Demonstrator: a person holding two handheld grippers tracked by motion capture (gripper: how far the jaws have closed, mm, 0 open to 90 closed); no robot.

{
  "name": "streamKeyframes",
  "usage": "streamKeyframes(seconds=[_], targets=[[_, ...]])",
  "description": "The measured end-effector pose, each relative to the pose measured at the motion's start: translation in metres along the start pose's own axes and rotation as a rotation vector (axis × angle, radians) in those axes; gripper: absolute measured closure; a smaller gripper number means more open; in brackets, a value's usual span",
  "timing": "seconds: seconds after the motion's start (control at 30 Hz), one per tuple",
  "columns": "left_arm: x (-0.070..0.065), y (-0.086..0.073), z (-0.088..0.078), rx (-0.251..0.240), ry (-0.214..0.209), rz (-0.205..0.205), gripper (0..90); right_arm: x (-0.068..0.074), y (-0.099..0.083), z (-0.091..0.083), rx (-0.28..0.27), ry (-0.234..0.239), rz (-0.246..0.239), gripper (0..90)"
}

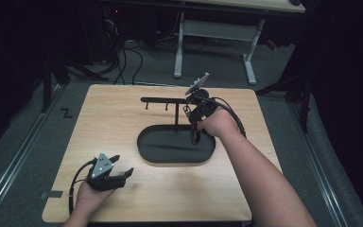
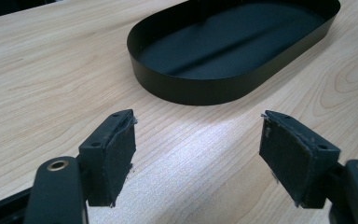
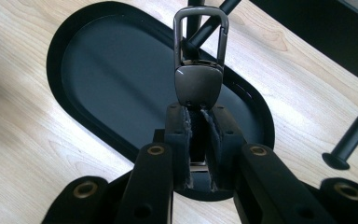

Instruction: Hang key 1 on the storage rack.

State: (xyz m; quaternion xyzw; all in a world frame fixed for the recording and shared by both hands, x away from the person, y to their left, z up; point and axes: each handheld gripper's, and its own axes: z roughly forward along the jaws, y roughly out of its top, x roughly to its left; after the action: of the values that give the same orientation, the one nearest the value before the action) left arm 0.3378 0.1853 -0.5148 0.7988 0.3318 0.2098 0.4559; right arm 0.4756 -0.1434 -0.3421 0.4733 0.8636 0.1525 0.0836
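Your right gripper (image 3: 196, 122) is pinching the key clip (image 3: 200, 60) by its strap end, loop out front over the tray (image 3: 98, 70), probably so it can slide onto the stand (image 1: 170, 100) hook. Left gripper (image 2: 198, 154) sits spread wide, idle on the table (image 2: 51, 70).

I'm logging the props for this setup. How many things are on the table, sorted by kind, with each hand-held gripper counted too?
Black oval tray: 1
Black hook stand rising from the tray: 1
Metal keychain clip: 1
Hand-held grippers: 2, left hand-held gripper and right hand-held gripper
Total: 5
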Motion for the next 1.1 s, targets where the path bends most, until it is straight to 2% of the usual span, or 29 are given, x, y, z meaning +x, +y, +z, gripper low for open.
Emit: streamKeyframes(seconds=[0.2, 0.5, 0.57, 0.8, 0.9, 0.93, 1.1], targets=[[0.000, 0.000, 0.000, -0.003, 0.002, -0.002, 27.1, -0.001, 0.006, 0.004, 0.001, -0.019, 0.014, 80.0], [0.000, 0.000, 0.001, 0.006, -0.005, 0.002, 27.1, 0.001, 0.008, 0.009, -0.001, -0.041, 0.003, 77.1], [0.000, 0.000, 0.001, 0.007, -0.006, 0.001, 27.1, 0.002, 0.008, 0.009, -0.017, -0.035, 0.001, 75.3], [-0.001, 0.000, 0.002, 0.011, -0.008, 0.004, 27.1, 0.003, 0.006, 0.007, -0.015, -0.031, 0.002, 73.2], [-0.001, 0.000, 0.002, 0.008, -0.007, 0.004, 27.1, 0.004, 0.002, 0.005, -0.019, -0.025, 0.019, 71.4], [-0.001, 0.000, 0.002, 0.008, -0.007, 0.004, 27.1, 0.003, 0.001, 0.005, -0.026, -0.022, 0.002, 70.7], [-0.002, 0.000, 0.004, 0.017, -0.010, 0.009, 27.1, 0.005, -0.015, -0.001, -0.034, -0.004, 0.002, 66.5]])
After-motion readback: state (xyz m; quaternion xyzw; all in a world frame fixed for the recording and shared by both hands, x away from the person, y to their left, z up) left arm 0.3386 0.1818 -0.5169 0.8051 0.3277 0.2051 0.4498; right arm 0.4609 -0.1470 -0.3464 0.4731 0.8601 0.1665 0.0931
